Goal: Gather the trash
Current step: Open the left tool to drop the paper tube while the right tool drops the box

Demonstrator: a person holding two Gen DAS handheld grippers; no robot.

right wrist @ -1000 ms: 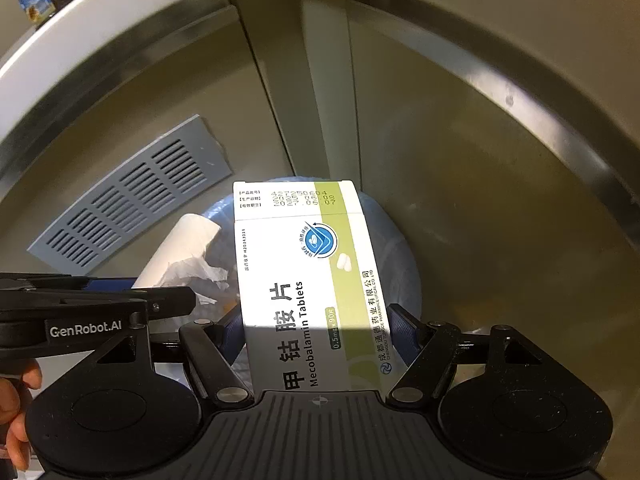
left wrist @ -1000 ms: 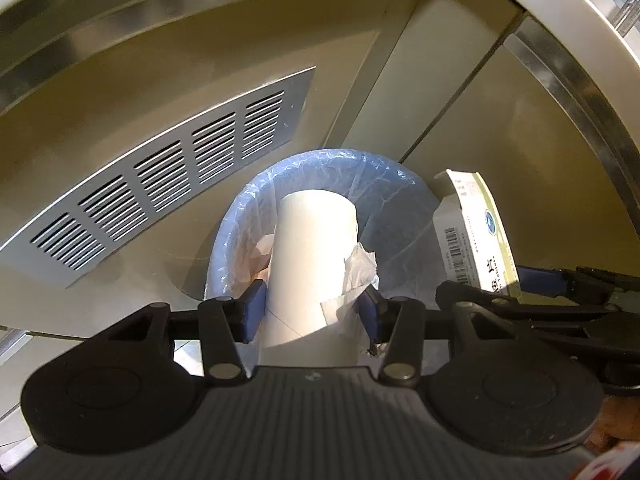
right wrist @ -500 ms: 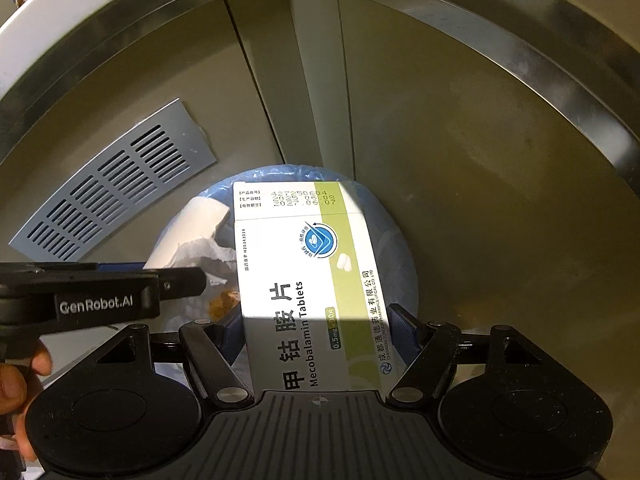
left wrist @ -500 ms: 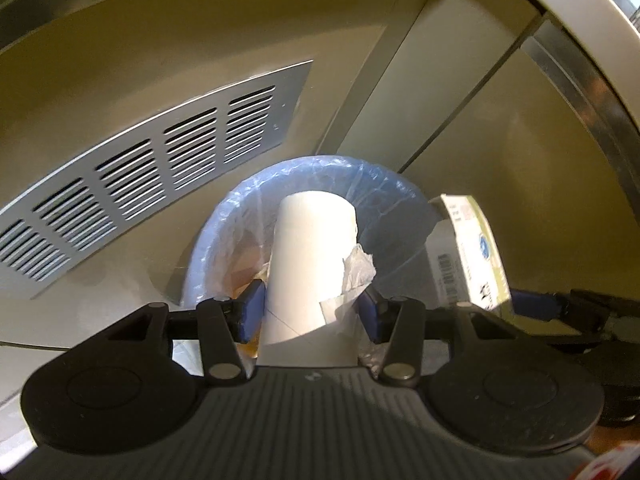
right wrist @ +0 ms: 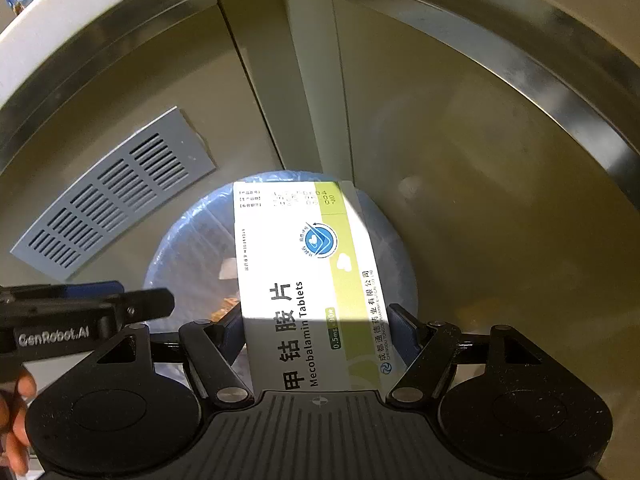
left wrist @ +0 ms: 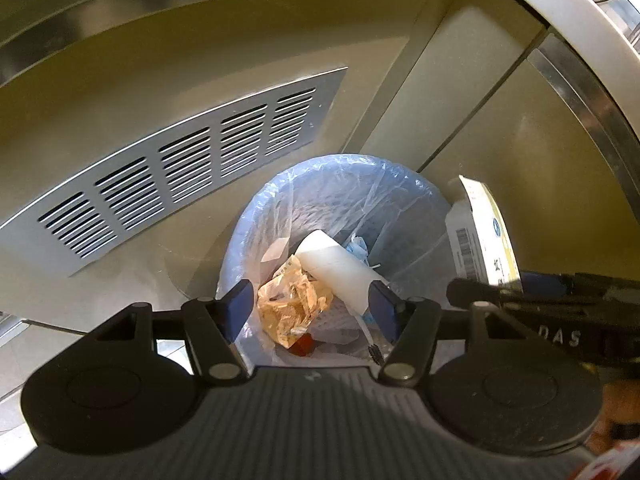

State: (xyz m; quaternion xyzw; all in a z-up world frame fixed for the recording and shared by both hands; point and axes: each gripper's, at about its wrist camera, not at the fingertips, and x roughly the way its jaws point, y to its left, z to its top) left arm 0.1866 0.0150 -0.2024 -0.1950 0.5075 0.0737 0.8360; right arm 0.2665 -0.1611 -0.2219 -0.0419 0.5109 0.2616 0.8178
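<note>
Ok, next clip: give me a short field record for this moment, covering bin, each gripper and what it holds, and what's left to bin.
bin: round bin with pale blue plastic liner, trash inside
left gripper: jaws just opened, nothing between them, above bin
dropped item: white paper cylinder lying in bin beside crumpled tan wrapper
right gripper: shut on white-and-green tablet box, held over bin
left to bin: tablet box
</note>
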